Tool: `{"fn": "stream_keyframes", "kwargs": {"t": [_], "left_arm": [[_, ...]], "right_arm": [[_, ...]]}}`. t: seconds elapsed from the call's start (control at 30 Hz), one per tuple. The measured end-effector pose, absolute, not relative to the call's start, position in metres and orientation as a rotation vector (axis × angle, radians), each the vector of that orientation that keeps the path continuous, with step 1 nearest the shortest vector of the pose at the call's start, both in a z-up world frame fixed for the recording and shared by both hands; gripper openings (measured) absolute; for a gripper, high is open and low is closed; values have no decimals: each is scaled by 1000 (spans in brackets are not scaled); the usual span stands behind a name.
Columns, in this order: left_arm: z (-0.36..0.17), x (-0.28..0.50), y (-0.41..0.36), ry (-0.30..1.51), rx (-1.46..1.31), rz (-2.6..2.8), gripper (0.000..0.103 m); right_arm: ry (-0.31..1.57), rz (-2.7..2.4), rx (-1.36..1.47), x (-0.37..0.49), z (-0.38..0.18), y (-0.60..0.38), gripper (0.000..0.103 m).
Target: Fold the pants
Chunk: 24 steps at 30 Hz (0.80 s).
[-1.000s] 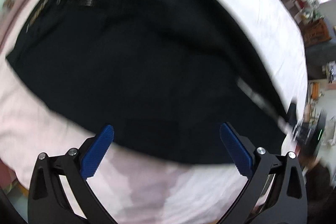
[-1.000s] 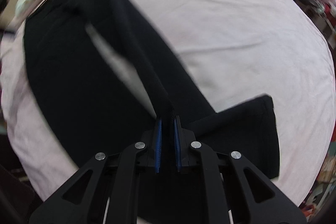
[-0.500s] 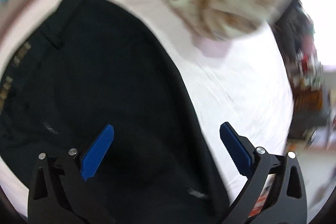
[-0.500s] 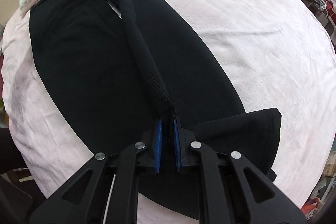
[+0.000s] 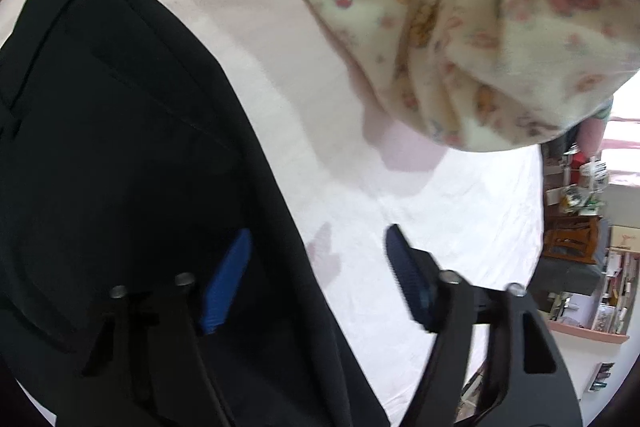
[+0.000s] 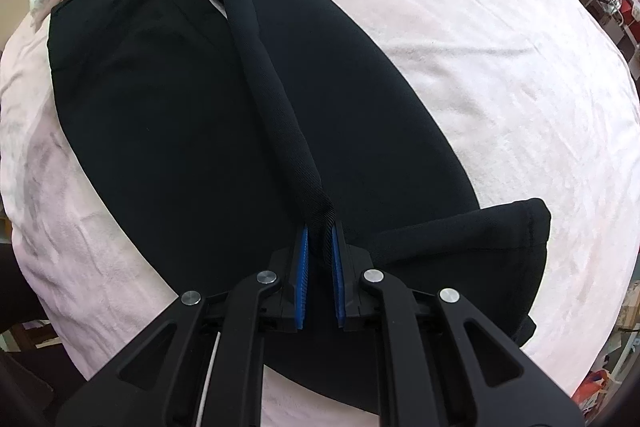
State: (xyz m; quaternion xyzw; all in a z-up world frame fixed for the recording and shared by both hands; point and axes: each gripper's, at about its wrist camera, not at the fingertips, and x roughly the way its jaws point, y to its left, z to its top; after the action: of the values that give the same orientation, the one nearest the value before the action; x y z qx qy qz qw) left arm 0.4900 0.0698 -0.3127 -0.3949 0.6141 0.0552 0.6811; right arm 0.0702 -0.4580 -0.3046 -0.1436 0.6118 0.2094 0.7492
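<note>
Since the earlier frame: left gripper point(image 5: 316, 277) has travelled from the trouser body to the waist end, and its jaws have just been closing; they stand part-open astride the side edge of the pants point(image 5: 120, 155), one blue pad over black cloth, the other over the bed point(image 5: 440, 211), pads not yet pressing on fabric. Right gripper point(image 6: 319, 267) has barely shifted; it is clamped on a bunched ridge of the pants point(image 6: 248, 107) near the hem.

Location of item: pants lie lengthways on the pink bed, waistband towards a floral blanket point(image 5: 460, 27), hems nearest the right gripper.

Risks, as judged:
- left pads may close on the sheet along with the cloth, or take only the top layer, because the edge lies flat against the bedding
- lifting one end ahead of the other could skew the fold, as the right side's taut ridge already pulls the legs off line
- upturned hem flap at the right could get trapped inside the fold

Appearance: black, matte, finely woven; one leg laid over the other, mostly smooth, waist end rumpled
</note>
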Motion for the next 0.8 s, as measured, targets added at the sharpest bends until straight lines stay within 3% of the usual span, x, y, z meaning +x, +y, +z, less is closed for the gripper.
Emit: {"fn": "stream_keyframes", "kwargs": {"t": [0.27,0.3,0.57,0.8], "left_arm": [[-343,482,86,1443,-943,251,21],[-343,479,86,1429,-954,260,10],[-293,449,82,1253,-895,205,6],[-239,364,110,1100,-942,131,5]], "right_arm": [[1339,461,-316,84,-303,-456,11],[1339,459,-319,88,-303,-458,11],[1320,385,-304,109,-300,-472,11],[1273,299,-252,124,-273,-490,11]]}}
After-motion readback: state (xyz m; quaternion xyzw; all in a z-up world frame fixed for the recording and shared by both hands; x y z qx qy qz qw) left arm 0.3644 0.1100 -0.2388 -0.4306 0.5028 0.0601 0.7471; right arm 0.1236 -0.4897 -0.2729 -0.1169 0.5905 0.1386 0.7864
